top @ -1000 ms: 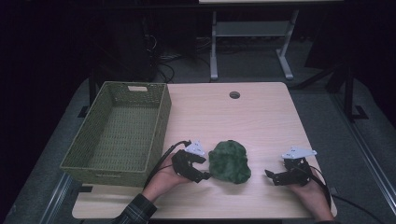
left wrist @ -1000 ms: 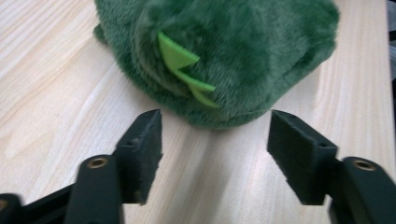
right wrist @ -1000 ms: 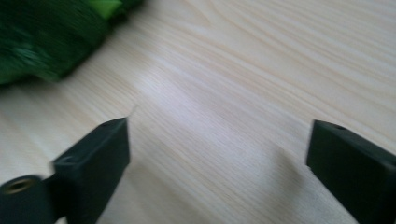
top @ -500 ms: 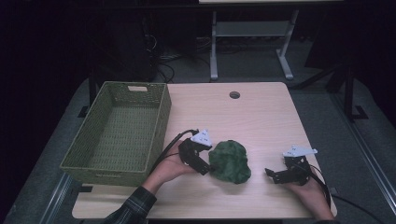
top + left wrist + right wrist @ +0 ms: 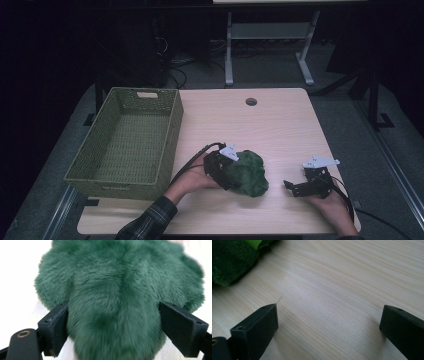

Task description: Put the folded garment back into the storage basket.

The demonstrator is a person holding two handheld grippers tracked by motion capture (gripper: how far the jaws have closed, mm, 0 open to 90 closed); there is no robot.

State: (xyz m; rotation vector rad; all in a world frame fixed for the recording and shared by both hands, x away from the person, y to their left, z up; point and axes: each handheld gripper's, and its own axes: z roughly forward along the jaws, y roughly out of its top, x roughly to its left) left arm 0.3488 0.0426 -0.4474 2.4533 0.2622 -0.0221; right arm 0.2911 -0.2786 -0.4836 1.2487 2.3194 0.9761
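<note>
A fluffy dark green plush toy [image 5: 248, 172] lies on the light wooden table [image 5: 235, 125], near its front edge. My left gripper [image 5: 227, 175] is pushed against the toy's left side. In the left gripper view its jaws stand wide apart on either side of a bulge of the plush toy [image 5: 120, 290], with the fur brushing both pads; the left gripper [image 5: 112, 312] is open. To the right of the toy, my right gripper [image 5: 291, 186] rests low over bare wood. It [image 5: 329, 315] is open and holds nothing, and the plush toy [image 5: 229, 260] shows at the upper left there.
A green woven basket [image 5: 172, 135] stands empty on the left side of the table. A round cable hole [image 5: 251, 101] sits near the far edge. Beyond the table are a dark floor and a metal stand [image 5: 270, 35].
My left gripper has moved right and forward onto the plush toy, and its jaws now straddle part of it. The right gripper has stayed put.
</note>
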